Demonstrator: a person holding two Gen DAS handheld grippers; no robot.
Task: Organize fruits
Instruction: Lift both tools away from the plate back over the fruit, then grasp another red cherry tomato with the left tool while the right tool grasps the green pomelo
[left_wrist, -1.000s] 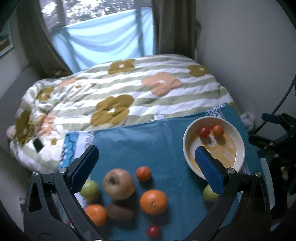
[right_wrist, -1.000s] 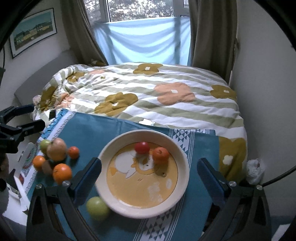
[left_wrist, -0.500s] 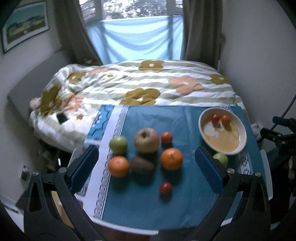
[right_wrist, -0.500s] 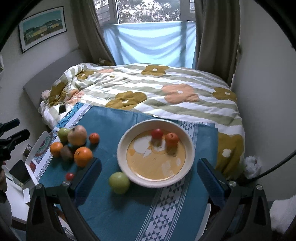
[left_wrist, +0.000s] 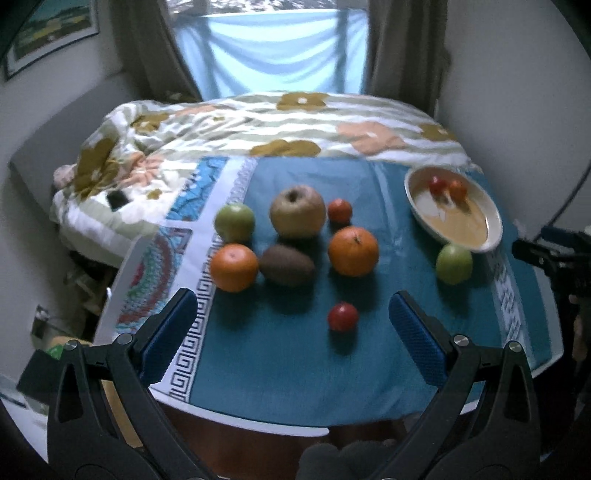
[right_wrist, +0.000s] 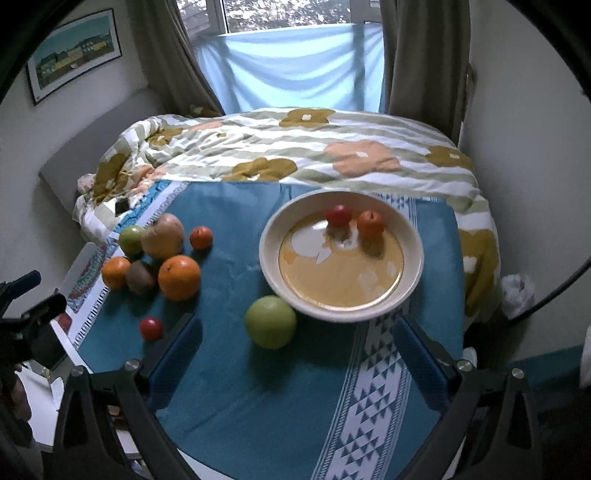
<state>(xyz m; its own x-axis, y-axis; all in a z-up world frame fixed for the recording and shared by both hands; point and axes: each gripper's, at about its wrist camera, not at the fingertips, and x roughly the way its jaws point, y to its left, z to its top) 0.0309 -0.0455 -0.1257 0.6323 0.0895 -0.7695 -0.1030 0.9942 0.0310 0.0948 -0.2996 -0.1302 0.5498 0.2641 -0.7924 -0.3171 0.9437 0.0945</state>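
Ten fruits are spread over a counter covered with a teal cloth (right_wrist: 236, 406) whose ends carry white patterned bands. Two of them, a red tomato (right_wrist: 338, 215) and a small orange fruit (right_wrist: 370, 224), sit side by side in the cream bowl (right_wrist: 413, 266) near the counter's far right corner, against its far rim. A green apple (right_wrist: 270, 322) lies on the cloth just beside the bowl's near edge, close enough that touching cannot be ruled out. Toward the left end is a tight cluster: a large tan apple (left_wrist: 297, 211) at the back with a second green apple (left_wrist: 235, 222) on its left and a small reddish-orange fruit (left_wrist: 340, 210) on its right; in front of these, an orange (left_wrist: 233, 267) pressed against a brown kiwi (left_wrist: 286, 264), and a larger orange (left_wrist: 353, 251) just right of the kiwi. A lone red tomato (left_wrist: 343, 316) sits apart, nearer the counter's front edge. The left gripper (left_wrist: 291, 332) hovers over the front edge with its blue-padded fingers (left_wrist: 417, 339) spread wide and holding nothing, the lone tomato lying just ahead of the gap. The right gripper (right_wrist: 295, 354) is likewise wide open and empty, its fingers (right_wrist: 173, 363) framing the green apple by the bowl. Beyond the counter lies a bed with a flowered, striped duvet (right_wrist: 317, 155).
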